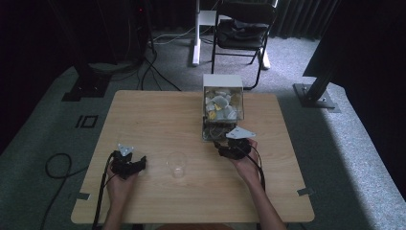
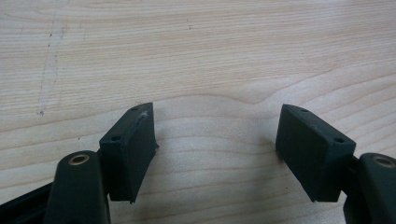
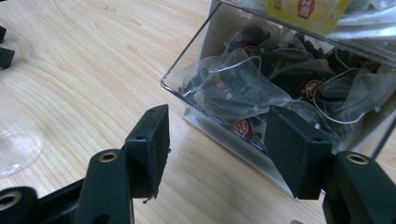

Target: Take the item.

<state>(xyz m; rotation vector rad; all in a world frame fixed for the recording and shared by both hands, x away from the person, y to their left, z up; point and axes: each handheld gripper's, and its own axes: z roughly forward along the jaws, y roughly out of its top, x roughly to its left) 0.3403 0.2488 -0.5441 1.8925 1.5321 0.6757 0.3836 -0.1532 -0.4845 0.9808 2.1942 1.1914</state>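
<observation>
A clear plastic box (image 1: 223,86) of sachets stands at the table's far middle, with an open tray (image 1: 210,132) at its foot. Pyramid tea bags (image 3: 238,88) with dark leaves and strings lie in the tray (image 3: 187,70); a yellow sachet (image 3: 306,11) shows in the bin above. My right gripper (image 3: 217,126) is open, its jaws on either side of the tray's near corner, and no pad touches anything. In the high view it (image 1: 225,145) sits just before the tray. My left gripper (image 1: 136,164) rests at the table's near left, open (image 2: 215,126) over bare wood.
A clear empty cup (image 1: 177,165) stands between the two hands, and its rim (image 3: 14,140) shows at the left of the right gripper view. The wooden table (image 1: 158,115) is bare at the far left. A black chair (image 1: 242,33) stands on the floor beyond.
</observation>
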